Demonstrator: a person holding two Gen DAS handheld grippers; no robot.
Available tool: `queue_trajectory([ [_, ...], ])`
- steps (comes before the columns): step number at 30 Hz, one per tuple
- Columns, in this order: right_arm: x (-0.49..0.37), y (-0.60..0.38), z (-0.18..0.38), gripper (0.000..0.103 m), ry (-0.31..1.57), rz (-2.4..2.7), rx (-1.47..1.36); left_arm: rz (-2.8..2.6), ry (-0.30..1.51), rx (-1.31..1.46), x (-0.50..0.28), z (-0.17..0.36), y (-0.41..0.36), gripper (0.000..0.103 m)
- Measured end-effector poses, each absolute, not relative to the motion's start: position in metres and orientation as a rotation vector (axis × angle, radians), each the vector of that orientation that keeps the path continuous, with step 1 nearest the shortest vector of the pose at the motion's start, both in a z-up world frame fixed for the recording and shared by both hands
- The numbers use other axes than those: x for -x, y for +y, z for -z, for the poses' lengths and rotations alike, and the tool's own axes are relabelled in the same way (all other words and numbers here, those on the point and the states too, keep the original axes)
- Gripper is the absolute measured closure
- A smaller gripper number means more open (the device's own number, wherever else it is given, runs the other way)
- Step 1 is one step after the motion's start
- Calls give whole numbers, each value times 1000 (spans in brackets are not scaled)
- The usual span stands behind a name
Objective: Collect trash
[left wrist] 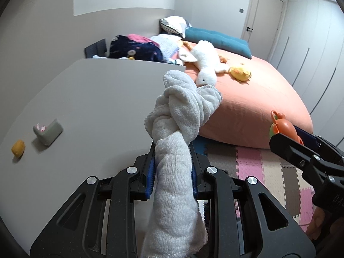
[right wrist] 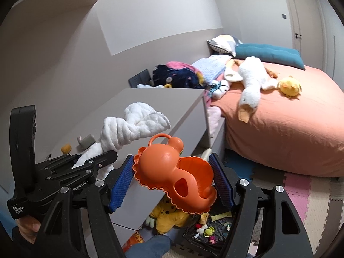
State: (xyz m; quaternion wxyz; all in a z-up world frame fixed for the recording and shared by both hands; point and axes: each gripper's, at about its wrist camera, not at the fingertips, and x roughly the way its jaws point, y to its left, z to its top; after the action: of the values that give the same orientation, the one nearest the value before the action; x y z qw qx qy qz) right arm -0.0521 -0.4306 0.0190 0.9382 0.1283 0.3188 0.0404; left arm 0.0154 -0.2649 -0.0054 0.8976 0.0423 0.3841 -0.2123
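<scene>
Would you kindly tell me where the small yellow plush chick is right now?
The small yellow plush chick lies on the salmon-pink bedspread, upper right in both views, beside the white plush goose.

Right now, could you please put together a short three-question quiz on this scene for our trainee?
1. True or false: the left gripper is shut on a white towel.
2. Multiple choice: what sits between the pads of the right gripper? A) a yellow sponge B) an orange plastic toy C) a blue cushion
3. Fill in: the white goose toy lies on the ____, beside a yellow chick toy.

Key: 1 true; 2 B; 3 bed.
</scene>
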Motion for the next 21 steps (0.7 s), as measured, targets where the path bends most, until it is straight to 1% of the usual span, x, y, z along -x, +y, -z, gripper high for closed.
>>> queue_trajectory([
  [14, 69, -487, -16, 32, 639, 44, -319, 532, 816, -160, -8, 13, -321, 78],
  [21, 76, -513, -13, 32, 636, 104, -339, 583, 839, -210, -3, 24, -350, 78],
])
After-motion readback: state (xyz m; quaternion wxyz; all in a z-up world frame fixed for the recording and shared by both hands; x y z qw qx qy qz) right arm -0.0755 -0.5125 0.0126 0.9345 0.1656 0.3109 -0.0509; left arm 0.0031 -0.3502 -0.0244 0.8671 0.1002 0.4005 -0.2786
